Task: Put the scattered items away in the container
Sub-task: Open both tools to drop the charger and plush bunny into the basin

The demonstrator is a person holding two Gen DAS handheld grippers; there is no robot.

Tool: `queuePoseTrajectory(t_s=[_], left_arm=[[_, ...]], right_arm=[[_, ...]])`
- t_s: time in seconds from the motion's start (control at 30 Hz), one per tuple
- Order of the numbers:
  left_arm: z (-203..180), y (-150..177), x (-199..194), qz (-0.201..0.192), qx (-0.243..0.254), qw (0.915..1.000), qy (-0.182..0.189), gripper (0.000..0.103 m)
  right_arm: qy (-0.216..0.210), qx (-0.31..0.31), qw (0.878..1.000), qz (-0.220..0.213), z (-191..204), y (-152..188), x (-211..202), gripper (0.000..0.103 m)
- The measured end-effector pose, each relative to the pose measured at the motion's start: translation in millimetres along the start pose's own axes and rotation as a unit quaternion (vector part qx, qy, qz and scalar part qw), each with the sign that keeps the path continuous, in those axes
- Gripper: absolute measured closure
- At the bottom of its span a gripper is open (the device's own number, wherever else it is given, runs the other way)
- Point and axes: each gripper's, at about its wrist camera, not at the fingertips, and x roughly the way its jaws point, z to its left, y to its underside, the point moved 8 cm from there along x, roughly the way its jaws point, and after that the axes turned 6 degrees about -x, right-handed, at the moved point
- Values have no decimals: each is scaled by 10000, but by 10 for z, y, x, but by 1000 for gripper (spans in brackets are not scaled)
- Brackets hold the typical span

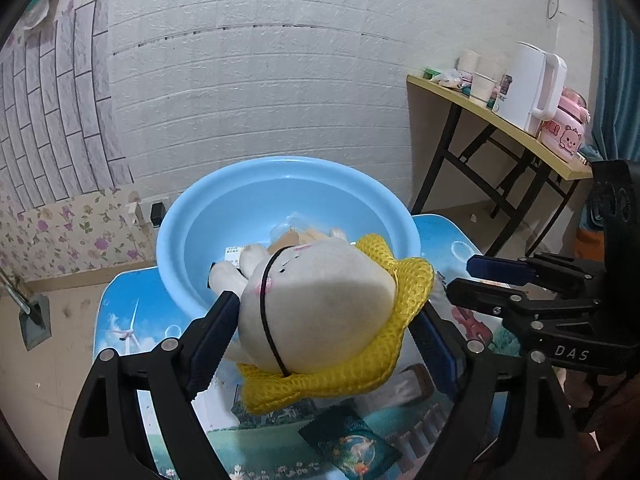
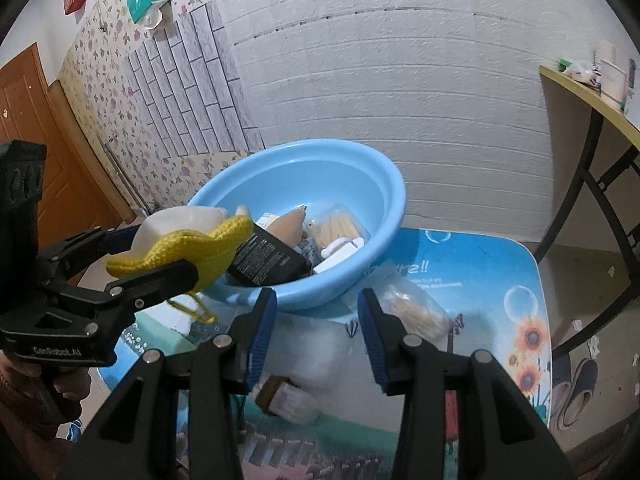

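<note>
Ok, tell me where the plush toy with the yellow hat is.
The plush toy sits between the left gripper's jaws, at the near rim of the blue basin.

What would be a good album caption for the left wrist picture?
Left gripper carries a white plush toy in a yellow hat toward the blue basin.
</note>
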Motion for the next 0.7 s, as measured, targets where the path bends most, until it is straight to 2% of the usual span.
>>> queuePoseTrajectory(t_s=[0.33,0.43,0.7], left_arm=[[1,80,-83,-219,122,9997,32,18],[-6,54,-58,-253,114,9996,-43,22],[-7,-88,71,-314,-3,9995,45,26]], right_arm=[[15,-14,10000,-94,60,108,-171,61],[35,33,10000,-53,23,141,-175,61],[77,217,9997,-39,-159,136,-125,61]])
